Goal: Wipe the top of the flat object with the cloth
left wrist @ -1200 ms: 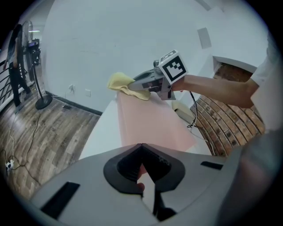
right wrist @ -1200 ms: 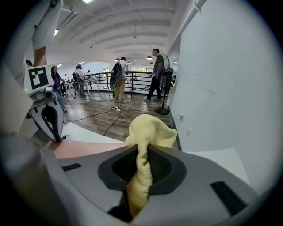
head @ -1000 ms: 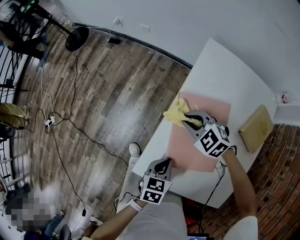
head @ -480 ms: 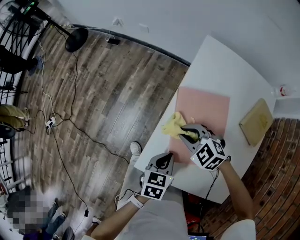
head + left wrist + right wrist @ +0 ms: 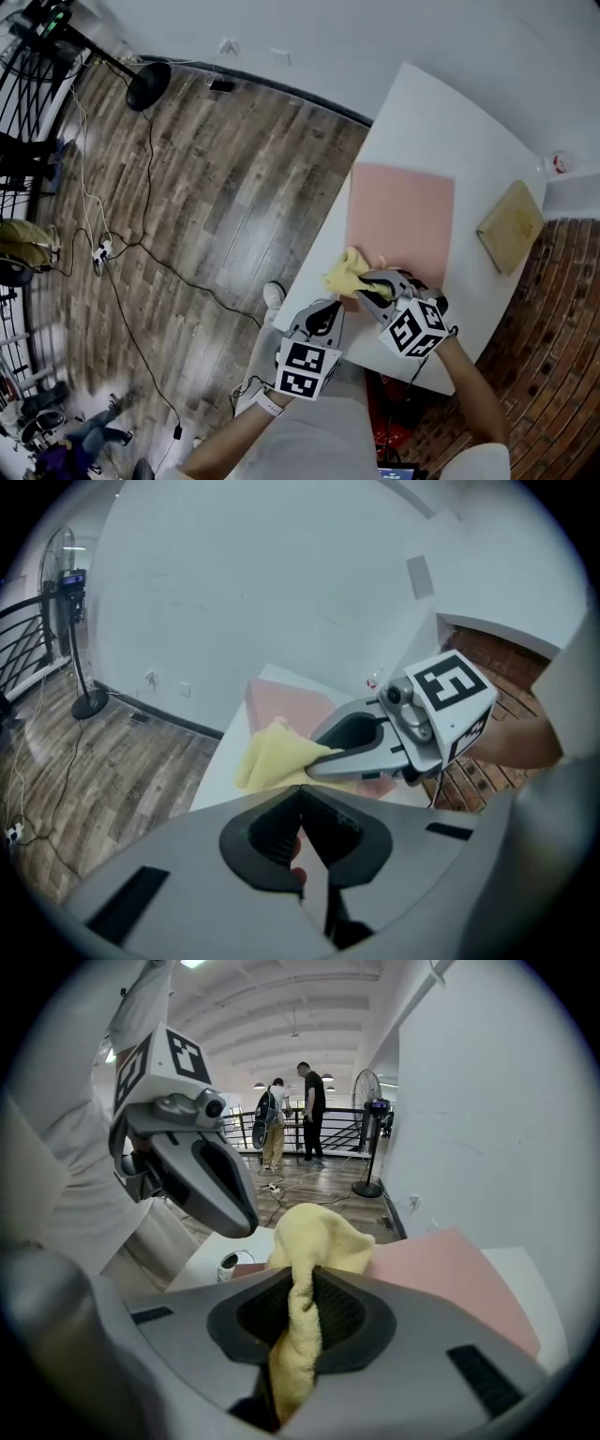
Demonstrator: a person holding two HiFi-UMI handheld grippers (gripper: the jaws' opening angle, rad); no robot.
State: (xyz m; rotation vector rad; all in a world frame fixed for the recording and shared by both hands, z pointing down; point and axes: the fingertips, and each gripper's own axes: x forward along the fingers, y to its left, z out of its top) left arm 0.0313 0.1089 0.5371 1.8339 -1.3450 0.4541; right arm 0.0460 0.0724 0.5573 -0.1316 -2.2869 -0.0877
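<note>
At near-left corner of pink mat (image 5: 401,220): right gripper (image 5: 372,285) jaws clamped on yellow cloth (image 5: 344,272). Cloth bunched, lying across mat's left edge, partly on white table (image 5: 427,117). Left gripper (image 5: 328,317) just beside, at same corner; jaws pressed together, thin pink sliver of mat pinched between. Tan board (image 5: 509,225) flat on table, well apart, beyond mat's right side. Cables (image 5: 122,253) trail over wood floor (image 5: 216,187).
</note>
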